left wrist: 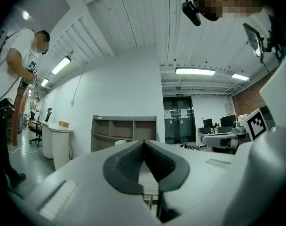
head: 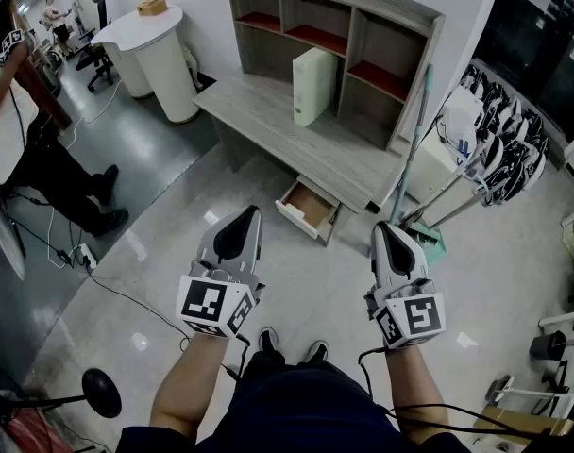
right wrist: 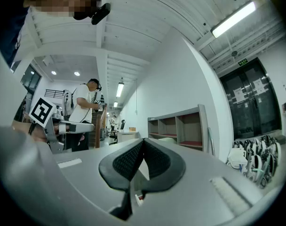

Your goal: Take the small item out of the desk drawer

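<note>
Glossy pale floor (head: 164, 281) stretches ahead of a person standing in a workshop-like room, facing a grey wooden table (head: 268, 111) set against a white wall, with a shelf unit (head: 362, 26) of open compartments rising from its back edge. Under the table's near edge a drawer (head: 306, 208) stands pulled out, its brown inside facing up; the small item cannot be made out in it from the head view. A white box (head: 314, 85) stands upright on the table in front of the shelves, and a broom (head: 414, 149) leans by the table's right end, next to a rack (head: 495, 149) hung with black-and-white gear. The left gripper (head: 242, 217) and the right gripper (head: 381, 228) are held level, side by side and well short of the drawer, each with its jaws pressed together and nothing between them. At far left a second person (head: 51, 159) in dark trousers stands on darker flooring, near a round white counter (head: 155, 55) bearing a brown box (head: 152, 7).
</note>
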The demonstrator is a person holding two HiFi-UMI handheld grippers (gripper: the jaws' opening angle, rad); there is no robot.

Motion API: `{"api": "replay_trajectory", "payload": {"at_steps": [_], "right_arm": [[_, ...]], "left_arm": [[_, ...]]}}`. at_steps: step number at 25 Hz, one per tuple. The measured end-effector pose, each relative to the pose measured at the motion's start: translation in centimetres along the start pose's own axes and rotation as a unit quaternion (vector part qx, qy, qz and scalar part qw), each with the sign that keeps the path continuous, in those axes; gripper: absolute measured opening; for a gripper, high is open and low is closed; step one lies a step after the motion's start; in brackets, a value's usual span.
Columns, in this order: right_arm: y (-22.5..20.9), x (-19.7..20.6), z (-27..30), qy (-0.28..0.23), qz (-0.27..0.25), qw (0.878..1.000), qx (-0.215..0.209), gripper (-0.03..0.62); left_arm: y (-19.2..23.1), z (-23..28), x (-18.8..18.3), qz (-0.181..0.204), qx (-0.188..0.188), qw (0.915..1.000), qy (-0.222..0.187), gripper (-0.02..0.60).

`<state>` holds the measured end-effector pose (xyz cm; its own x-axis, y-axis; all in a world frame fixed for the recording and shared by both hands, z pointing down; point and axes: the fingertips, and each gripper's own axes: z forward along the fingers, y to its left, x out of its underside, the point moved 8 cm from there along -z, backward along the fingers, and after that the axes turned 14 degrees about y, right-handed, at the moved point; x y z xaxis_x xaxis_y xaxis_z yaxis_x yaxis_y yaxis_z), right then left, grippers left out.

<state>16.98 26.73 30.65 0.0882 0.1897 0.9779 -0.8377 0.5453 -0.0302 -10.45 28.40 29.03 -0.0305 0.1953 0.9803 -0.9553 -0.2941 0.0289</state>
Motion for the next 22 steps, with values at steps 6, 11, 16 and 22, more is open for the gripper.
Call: {"api": "replay_trajectory", "payload": {"at_steps": [6,11,16,22], "right_arm": [[-0.6,-0.1,-0.1,-0.002,0.003,1.000,-0.002,0.006],[-1.3,0.3,-0.3,-0.001,0.006,1.000,-0.014,0.006],[-1.9,0.7,0.2,0.007,0.016,0.999,-0.028,0.006],[-2.4,0.3,2.6,0.011,0.015,1.000,-0.021,0.006]], "left_arm": [[-0.5,0.3,-0.1,0.001,-0.002,1.0000,0.002,0.005],[-1.3,-0.1,0.3,0.001,-0.012,0.9999,0.005,0.005],[-1.7,-0.4,0.7,0.003,-0.026,0.9996,0.011,0.005],[0.5,1.8,0.8,-0.008,-0.021,0.9997,0.011,0.005]]}}
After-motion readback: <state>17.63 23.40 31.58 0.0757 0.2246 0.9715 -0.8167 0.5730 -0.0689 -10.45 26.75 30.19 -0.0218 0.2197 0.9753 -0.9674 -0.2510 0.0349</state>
